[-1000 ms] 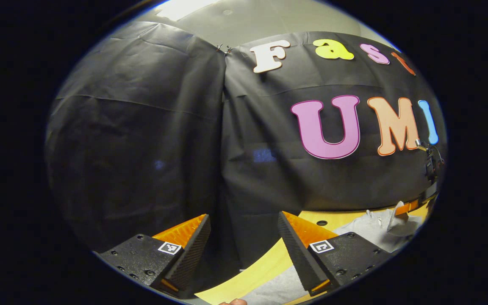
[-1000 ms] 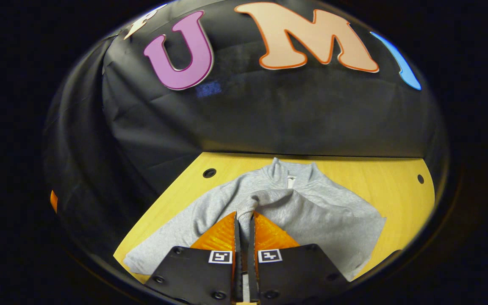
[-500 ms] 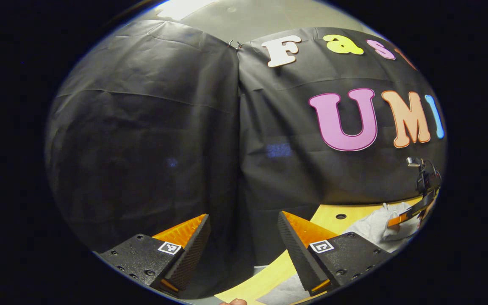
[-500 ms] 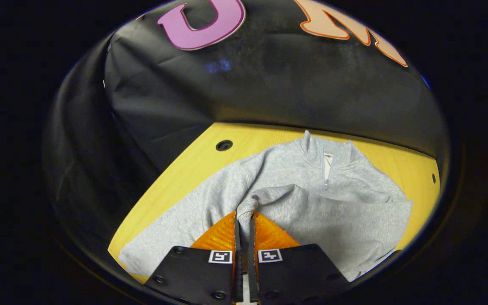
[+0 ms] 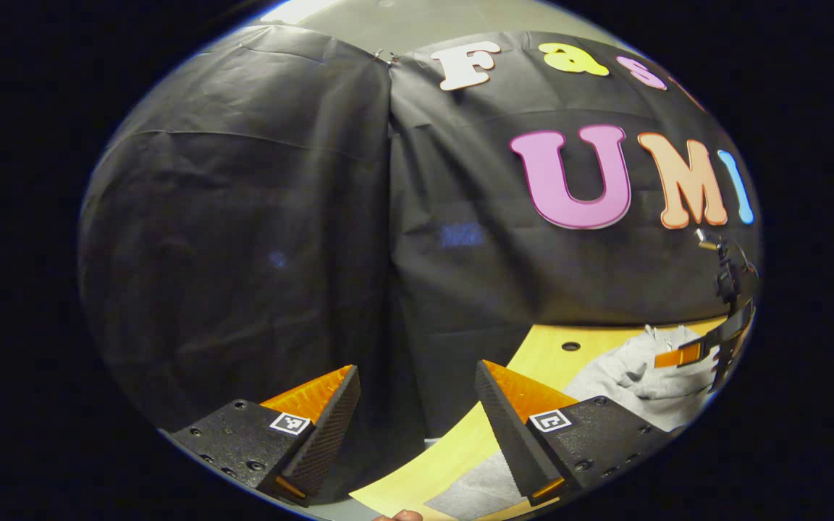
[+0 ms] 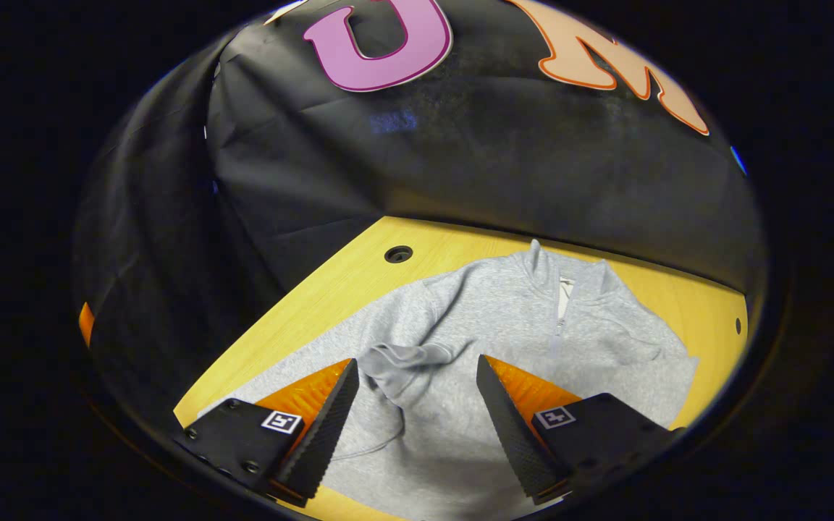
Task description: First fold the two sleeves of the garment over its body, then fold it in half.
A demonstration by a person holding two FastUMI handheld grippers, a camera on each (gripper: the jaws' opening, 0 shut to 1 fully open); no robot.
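Observation:
A grey zip-neck sweatshirt [image 6: 525, 325] lies flat on the yellow wooden table [image 6: 330, 289], collar toward the booth wall. One sleeve is folded across its body, and the cuff [image 6: 395, 359] rests just in front of my right gripper [image 6: 417, 373], which is open and holds nothing. My left gripper [image 5: 417, 380] is open too, up off the table's left end and facing the wall. In the left gripper view the sweatshirt [image 5: 634, 369] shows at the far right, with the right gripper [image 5: 706, 351] over it.
Black cloth walls stand close behind and to the left of the table. Small round holes [image 6: 398, 254] sit near the table's far corners. A fingertip [image 5: 399, 516] shows at the bottom edge of the left gripper view.
My right gripper has opened and let go of the sleeve cuff, which now lies on the sweatshirt's body. The left gripper has only shifted its aim slightly.

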